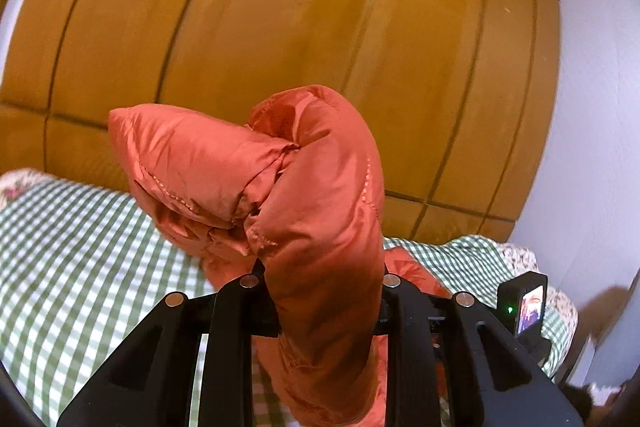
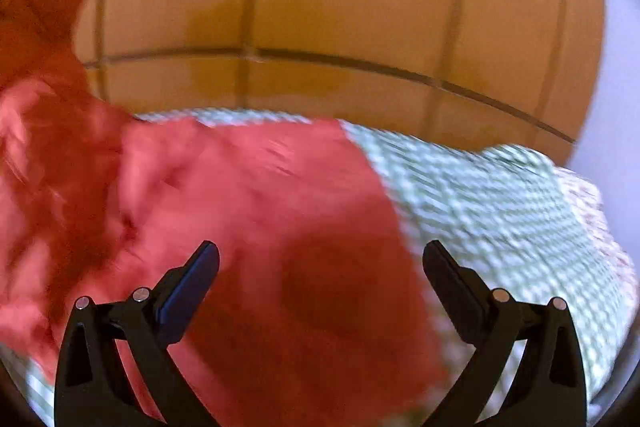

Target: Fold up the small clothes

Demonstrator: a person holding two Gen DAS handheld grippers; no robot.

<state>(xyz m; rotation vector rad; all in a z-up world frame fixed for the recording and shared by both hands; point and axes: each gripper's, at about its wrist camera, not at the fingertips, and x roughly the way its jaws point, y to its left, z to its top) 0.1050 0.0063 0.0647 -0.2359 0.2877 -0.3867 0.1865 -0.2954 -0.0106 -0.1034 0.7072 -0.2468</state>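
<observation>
1. Orange-red padded garment (image 1: 320, 187): quilted, puffy small jacket. One part, seemingly a sleeve or edge, is lifted off the bed and bunches over itself in the left wrist view; the rest (image 2: 248, 227) lies spread on the bed, reaching toward its far edge by the wardrobe.
2. Left hand-held gripper (image 1: 320, 303): jaws pinching the raised padded part, probably to carry it across the body of the garment as a fold.
3. Right hand-held gripper (image 2: 320, 287): jaws spread wide, nothing between them; it hangs above the flat portion, likely ready to pin or take hold. View blurred.
4. Bed cover (image 1: 80, 247): green-and-white check, serving as the folding ground.
5. Wardrobe (image 1: 280, 27): brown panelled doors behind the bed.
6. Small camera screen (image 1: 530, 307): lit, beside the left hand-held gripper; its mount is not discernible.
</observation>
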